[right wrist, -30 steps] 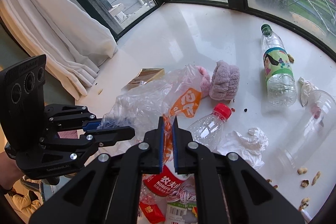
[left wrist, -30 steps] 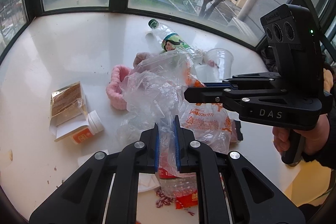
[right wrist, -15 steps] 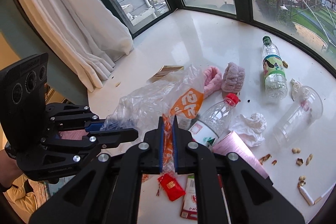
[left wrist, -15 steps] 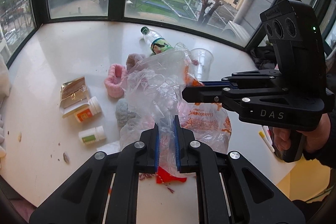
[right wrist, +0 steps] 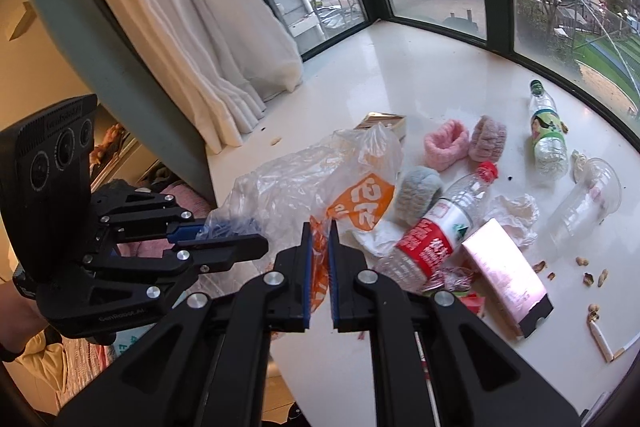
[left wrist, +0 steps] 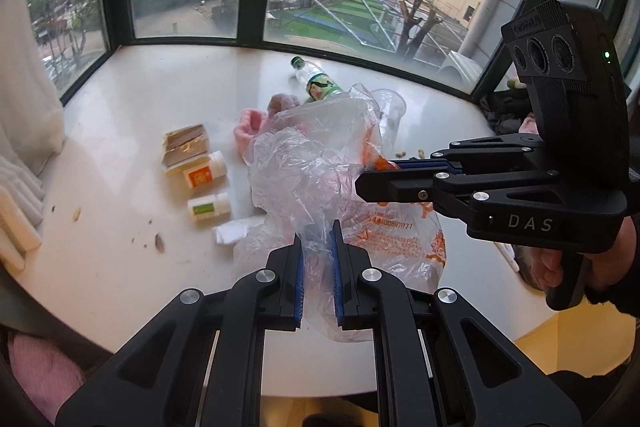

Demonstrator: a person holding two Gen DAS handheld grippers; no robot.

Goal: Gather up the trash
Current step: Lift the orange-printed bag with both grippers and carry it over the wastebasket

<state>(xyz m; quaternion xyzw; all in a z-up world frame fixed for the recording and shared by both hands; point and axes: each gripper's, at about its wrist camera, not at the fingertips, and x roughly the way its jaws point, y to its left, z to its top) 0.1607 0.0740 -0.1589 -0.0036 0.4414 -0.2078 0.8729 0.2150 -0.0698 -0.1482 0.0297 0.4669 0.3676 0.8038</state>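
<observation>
Left wrist view: my left gripper (left wrist: 317, 227) pinches one edge of the clear plastic bag (left wrist: 320, 167) between its blue pads, and my right gripper (left wrist: 360, 175) clamps the opposite edge, so the bag hangs between them above the white sill (left wrist: 140, 99). From the right wrist view, the right gripper (right wrist: 319, 227) is pressed on the bag's orange-printed part. On the sill lie a red-capped bottle (right wrist: 440, 223), a green-capped bottle (right wrist: 546, 135), a clear cup (right wrist: 584, 203), a pink box (right wrist: 506, 271), crumpled tissue (right wrist: 516, 211) and peanut shells (right wrist: 588, 271).
</observation>
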